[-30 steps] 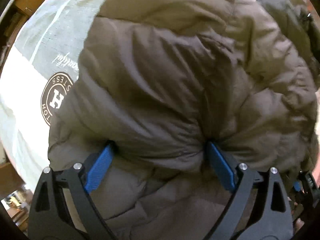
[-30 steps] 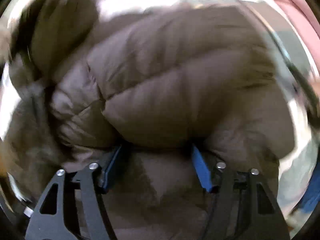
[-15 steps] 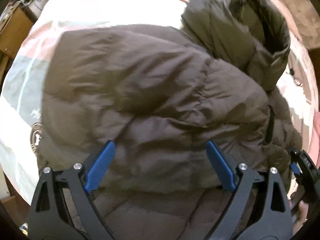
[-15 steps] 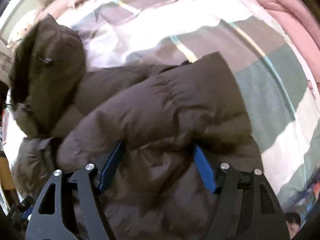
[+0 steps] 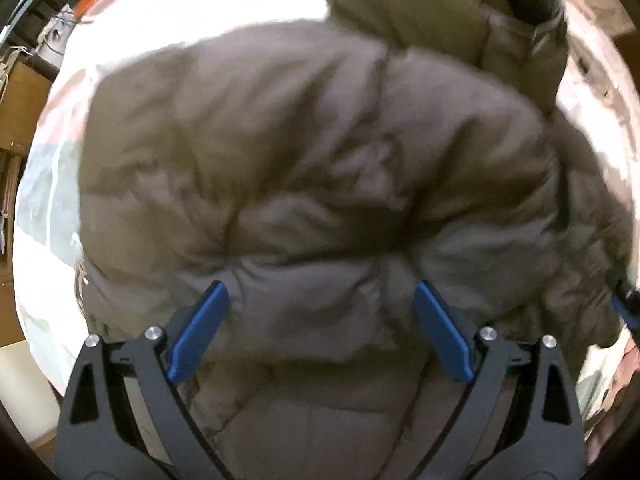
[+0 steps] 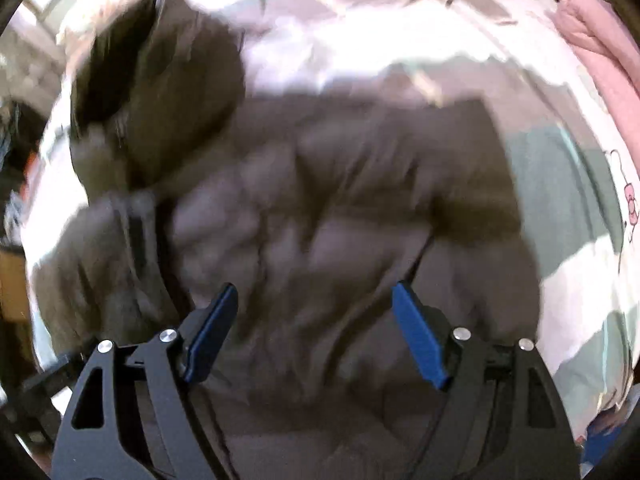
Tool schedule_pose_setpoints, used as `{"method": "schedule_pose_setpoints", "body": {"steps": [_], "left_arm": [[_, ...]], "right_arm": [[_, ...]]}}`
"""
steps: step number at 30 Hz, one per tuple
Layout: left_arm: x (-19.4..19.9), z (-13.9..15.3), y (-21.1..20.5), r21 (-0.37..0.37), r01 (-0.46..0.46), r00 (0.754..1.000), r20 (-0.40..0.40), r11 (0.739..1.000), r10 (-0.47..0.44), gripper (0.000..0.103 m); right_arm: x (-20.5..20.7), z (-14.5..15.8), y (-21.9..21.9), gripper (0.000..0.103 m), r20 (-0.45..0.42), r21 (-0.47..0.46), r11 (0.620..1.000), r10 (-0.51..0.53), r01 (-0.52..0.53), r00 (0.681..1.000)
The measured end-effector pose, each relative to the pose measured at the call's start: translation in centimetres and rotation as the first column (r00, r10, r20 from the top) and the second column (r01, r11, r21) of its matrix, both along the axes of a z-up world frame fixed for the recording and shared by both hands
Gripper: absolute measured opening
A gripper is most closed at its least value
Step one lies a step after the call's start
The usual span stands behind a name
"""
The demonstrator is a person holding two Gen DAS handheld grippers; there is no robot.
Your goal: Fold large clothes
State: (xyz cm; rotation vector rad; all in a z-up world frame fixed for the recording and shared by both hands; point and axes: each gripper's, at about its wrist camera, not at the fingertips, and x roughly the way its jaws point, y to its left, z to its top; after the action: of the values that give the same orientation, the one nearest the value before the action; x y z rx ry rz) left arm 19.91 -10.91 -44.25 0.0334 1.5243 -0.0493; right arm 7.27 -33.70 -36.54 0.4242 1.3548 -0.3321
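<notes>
While a folded pink blanket is seen at the bed's edge, most of the striped bedspread is covered by the brown puffer jacket. Both the left gripper and right gripper are spread wide, with padded fabric bulging between their fingers.

No readable text, labels or numbers, bedspread print beside the jacket too blurred

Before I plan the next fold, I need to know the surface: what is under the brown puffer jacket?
The puffer jacket lies on a bedspread with grey-green, white and pinkish blocks, visible around its edges. What lies directly beneath the jacket is covered.
</notes>
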Motion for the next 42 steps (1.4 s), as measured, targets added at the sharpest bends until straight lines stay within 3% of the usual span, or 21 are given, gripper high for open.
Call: {"method": "schedule_pose_setpoints", "body": {"steps": [2, 4, 6, 8, 10, 13, 15, 17, 18, 19, 22, 23, 25, 26, 28, 32, 35, 38, 42], "left_arm": [[0.1, -2.1, 0.2, 0.011, -0.015, 0.999, -0.032, 1.0, 0.015, 0.095], [0.5, -2.9, 0.2, 0.033, -0.017, 0.999, -0.049, 0.999, 0.019, 0.095], [0.6, -1.4, 0.8, -0.021, -0.035, 0.999, -0.021, 0.999, 0.035, 0.095], [0.5, 0.4, 1.4, -0.069, -0.044, 0.999, 0.024, 0.997, 0.046, 0.095], [0.9, 1.4, 2.2, -0.072, -0.054, 0.997, 0.057, 0.996, 0.058, 0.095], [2.1, 0.7, 3.7, -0.06, -0.082, 0.996, 0.038, 0.995, 0.084, 0.095], [3.1, -0.6, 5.0, -0.063, -0.11, 0.994, -0.002, 0.992, 0.11, 0.095], [3.1, -0.6, 6.4, -0.076, -0.128, 0.992, -0.017, 0.989, 0.127, 0.095], [3.0, -0.4, 6.7, -0.088, -0.132, 0.991, -0.014, 0.987, 0.131, 0.095], [3.0, -0.3, 7.0, -0.093, -0.132, 0.991, -0.01, 0.987, 0.132, 0.095], [1.6, 0.3, 9.1, -0.109, -0.136, 0.991, -0.012, 0.985, 0.136, 0.095], [1.1, 0.3, 9.4, -0.118, -0.144, 0.99, -0.017, 0.983, 0.143, 0.095], [0.4, 0.0, 10.4, -0.129, -0.159, 0.987, -0.032, 0.979, 0.156, 0.095], [0.5, -0.4, 11.1, -0.128, -0.161, 0.987, -0.037, 0.979, 0.158, 0.095], [0.3, -0.9, 12.4, -0.125, -0.171, 0.985, -0.048, 0.977, 0.166, 0.095], [0.5, -1.7, 14.3, -0.145, -0.213, 0.977, -0.054, 0.966, 0.208, 0.095], [-0.2, -1.4, 17.3, -0.158, -0.258, 0.966, -0.052, 0.953, 0.253, 0.095], [-1.2, -0.6, 19.3, -0.152, -0.294, 0.956, -0.052, 0.944, 0.29, 0.095], [-3.0, 0.2, 22.3, -0.134, -0.331, 0.944, -0.057, 0.934, 0.326, 0.095]], "right_arm": [[0.0, -4.1, 0.6, 0.08, -0.105, 0.001, 1.0, 0.007, -0.007, 0.994], [0.3, -5.8, 0.5, 0.08, -0.149, 0.011, 1.0, 0.006, -0.005, 0.989], [1.1, -4.0, 0.0, 0.08, -0.097, 0.051, 0.998, -0.016, 0.021, 0.995], [2.3, -0.6, -0.6, 0.08, 0.022, 0.072, 0.997, -0.033, 0.031, 0.999], [4.3, 1.4, -1.1, 0.08, 0.097, 0.093, 0.995, -0.042, 0.033, 0.994], [10.6, 3.0, -1.6, 0.08, 0.155, 0.12, 0.993, -0.034, 0.015, 0.987], [15.5, 4.8, -1.2, 0.08, 0.209, 0.07, 0.998, -0.02, 0.005, 0.978], [22.3, 6.0, 0.2, 0.09, 0.241, -0.042, 0.998, 0.06, -0.051, 0.969], [25.6, 5.8, 1.1, 0.097, 0.225, -0.076, 0.993, 0.103, -0.088, 0.969], [27.1, 5.6, 1.8, 0.097, 0.196, -0.088, 0.989, 0.131, -0.115, 0.972], [34.3, 1.4, 3.3, 0.094, 0.011, -0.144, 0.974, 0.181, -0.178, 0.983], [35.1, 0.3, 3.3, 0.087, -0.016, -0.16, 0.973, 0.164, -0.164, 0.986], [35.5, -0.8, 3.3, 0.008, -0.046, -0.188, 0.971, 0.139, -0.145, 0.989], [34.9, -1.0, 3.2, 0.008, -0.043, -0.19, 0.973, 0.125, -0.13, 0.991], [33.5, 1.3, 2.2, 0.007, 0.108, -0.15, 0.986, 0.091, -0.074, 0.99], [26.2, 7.4, 2.1, 0.006, 0.382, -0.025, 0.992, 0.127, -0.127, 0.915], [18.9, 10.2, 2.0, 0.006, 0.46, 0.053, 0.98, 0.148, -0.193, 0.875], [8.6, 10.4, 1.1, 0.007, 0.434, 0.075, 0.974, 0.16, -0.212, 0.886], [-0.1, 4.9, 0.3, 0.022, 0.194, 0.125, 0.975, 0.156, -0.183, 0.968]]}}
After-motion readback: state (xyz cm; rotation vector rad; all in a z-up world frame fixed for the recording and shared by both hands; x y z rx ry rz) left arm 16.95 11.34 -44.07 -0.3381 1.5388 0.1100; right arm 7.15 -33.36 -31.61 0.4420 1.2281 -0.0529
